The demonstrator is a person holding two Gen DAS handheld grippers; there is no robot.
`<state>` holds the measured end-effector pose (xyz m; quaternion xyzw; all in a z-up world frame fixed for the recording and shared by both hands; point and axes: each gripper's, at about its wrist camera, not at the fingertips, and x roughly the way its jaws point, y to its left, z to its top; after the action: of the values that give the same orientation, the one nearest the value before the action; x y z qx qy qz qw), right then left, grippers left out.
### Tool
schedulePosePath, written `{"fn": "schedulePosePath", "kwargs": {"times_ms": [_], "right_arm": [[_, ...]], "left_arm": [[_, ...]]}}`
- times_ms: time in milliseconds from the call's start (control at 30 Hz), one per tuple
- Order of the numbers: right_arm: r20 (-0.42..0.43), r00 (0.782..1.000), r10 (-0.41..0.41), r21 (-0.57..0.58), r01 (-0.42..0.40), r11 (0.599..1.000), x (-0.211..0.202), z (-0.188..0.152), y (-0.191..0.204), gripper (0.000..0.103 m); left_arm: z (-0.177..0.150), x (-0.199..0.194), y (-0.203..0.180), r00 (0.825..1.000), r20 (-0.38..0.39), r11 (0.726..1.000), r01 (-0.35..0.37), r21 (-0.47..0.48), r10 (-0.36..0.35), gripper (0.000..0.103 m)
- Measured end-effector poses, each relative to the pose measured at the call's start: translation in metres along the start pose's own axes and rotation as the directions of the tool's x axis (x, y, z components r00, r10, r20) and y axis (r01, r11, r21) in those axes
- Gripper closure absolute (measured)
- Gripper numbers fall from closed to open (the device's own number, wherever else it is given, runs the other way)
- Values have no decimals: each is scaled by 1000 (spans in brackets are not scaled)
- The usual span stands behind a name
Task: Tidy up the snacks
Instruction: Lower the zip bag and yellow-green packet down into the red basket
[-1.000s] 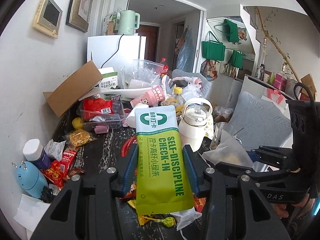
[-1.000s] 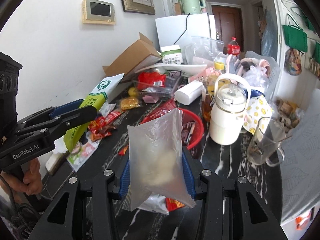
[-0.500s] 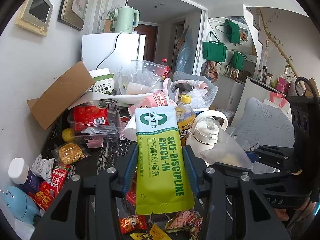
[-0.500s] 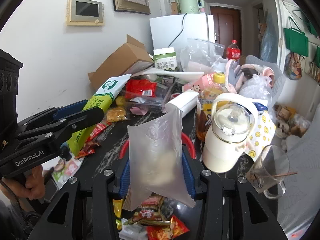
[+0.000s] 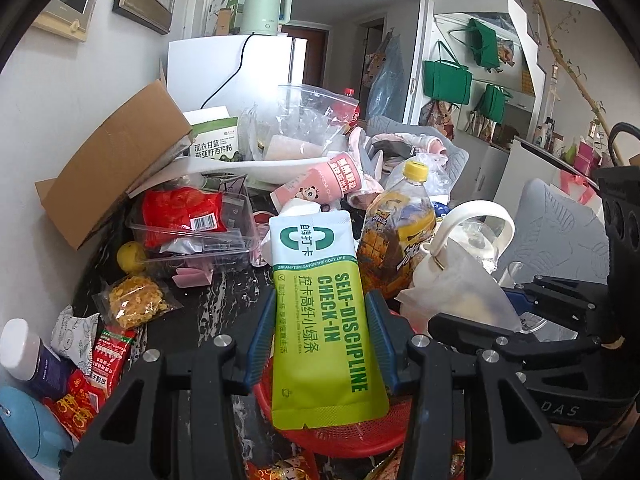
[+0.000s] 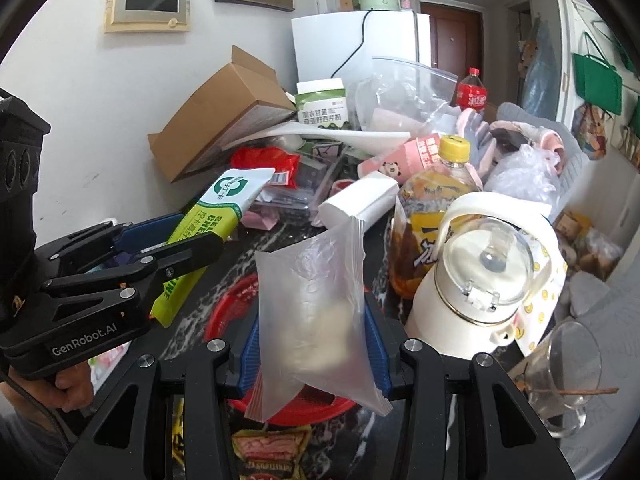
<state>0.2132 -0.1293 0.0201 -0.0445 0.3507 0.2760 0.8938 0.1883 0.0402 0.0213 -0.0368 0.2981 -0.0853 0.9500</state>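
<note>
My left gripper (image 5: pixel 318 344) has its jaws clamped on a green-and-white snack pouch (image 5: pixel 320 308), blue pads pressing both long edges, the pouch standing upright with its lower end above the red mesh basket (image 5: pixel 352 436). My right gripper (image 6: pixel 312 344) has its jaws clamped on a frosted clear bag (image 6: pixel 316 316) holding something pale; I cannot make out what. That bag also hangs over the red basket, which sits on the dark marbled tabletop (image 5: pixel 200 312). In the right wrist view the left gripper stands to the left, a hand (image 6: pixel 68 388) on its grip. Just right of the basket: a white lidded jug (image 6: pixel 480 280), a yellow-capped drink bottle (image 6: pixel 436 216) behind it, and a glass cup (image 6: pixel 564 376) further right. Loose snack packets (image 5: pixel 100 368) lie on the tabletop's left side.
</note>
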Motion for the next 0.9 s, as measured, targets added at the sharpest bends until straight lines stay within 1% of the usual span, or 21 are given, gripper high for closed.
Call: {"fn": "schedulePosePath", "kwargs": {"times_ms": [167, 300, 433, 667, 900], "right_arm": [[-30, 999, -13, -1, 13, 1000, 19, -2, -2, 59], [-57, 998, -41, -2, 41, 999, 34, -7, -4, 59], [-84, 994, -65, -1, 65, 998, 46, -11, -6, 59], [-118, 990, -78, -8, 78, 997, 61, -14, -7, 59], [-151, 984, -94, -19, 92, 996, 71, -19, -5, 59]], "left_arm": [[-4, 18, 6, 999, -31, 1000, -20, 4, 20, 59], [-9, 32, 8, 998, -57, 999, -30, 11, 30, 59], [-16, 44, 10, 997, -80, 1000, -19, 6, 19, 59], [-26, 61, 11, 994, -113, 1000, 2, -12, -4, 59], [-32, 70, 10, 990, -136, 999, -38, 8, 39, 59]]}}
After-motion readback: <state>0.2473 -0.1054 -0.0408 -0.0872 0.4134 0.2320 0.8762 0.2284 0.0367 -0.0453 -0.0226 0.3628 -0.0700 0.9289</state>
